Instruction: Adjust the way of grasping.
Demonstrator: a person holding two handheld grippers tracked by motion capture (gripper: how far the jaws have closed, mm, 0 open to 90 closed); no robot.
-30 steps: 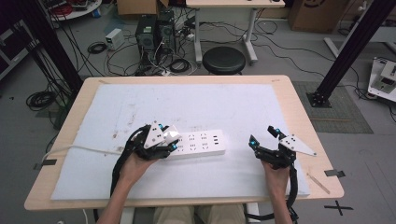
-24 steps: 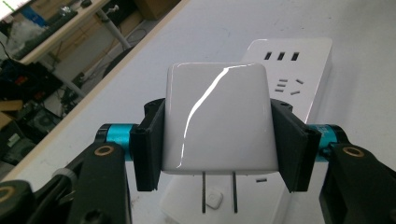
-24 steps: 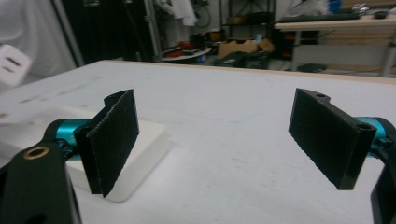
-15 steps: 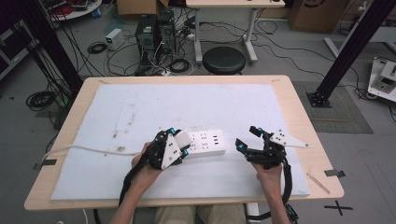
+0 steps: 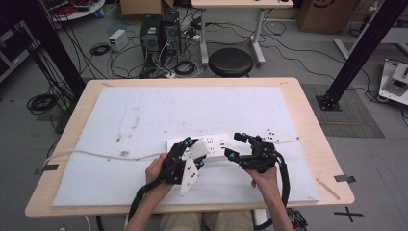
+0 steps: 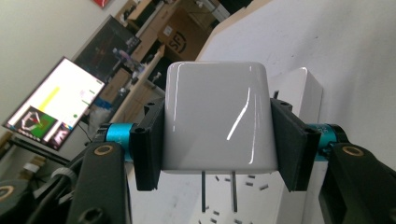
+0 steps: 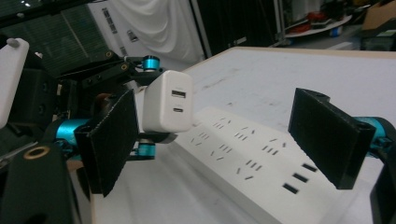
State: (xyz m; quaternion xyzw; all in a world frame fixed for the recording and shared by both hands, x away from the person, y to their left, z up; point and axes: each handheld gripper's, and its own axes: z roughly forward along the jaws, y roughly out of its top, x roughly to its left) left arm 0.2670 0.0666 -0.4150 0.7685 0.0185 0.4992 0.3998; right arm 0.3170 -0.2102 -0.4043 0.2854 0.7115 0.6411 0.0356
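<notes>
A white power strip (image 5: 215, 144) lies on the white mat near the table's front. My left gripper (image 5: 193, 150) is shut on a white plug-in charger (image 5: 199, 149) and holds it just above the strip's left part. In the left gripper view the charger (image 6: 217, 123) sits squarely between the two jaws, its two prongs pointing down at the strip (image 6: 299, 93). My right gripper (image 5: 235, 146) is open at the strip's right end with nothing in it. In the right gripper view its pads (image 7: 112, 140) straddle the strip (image 7: 252, 158), and the charger (image 7: 168, 107) shows two USB ports.
The strip's white cable (image 5: 96, 156) runs left across the mat (image 5: 144, 115) and off the table's left edge. A black stool (image 5: 232, 62), computer towers and loose cables stand on the floor beyond the far edge.
My left gripper has carried the charger to the right, over the strip's left part. My right gripper has moved left, up to the strip's right end, still open.
</notes>
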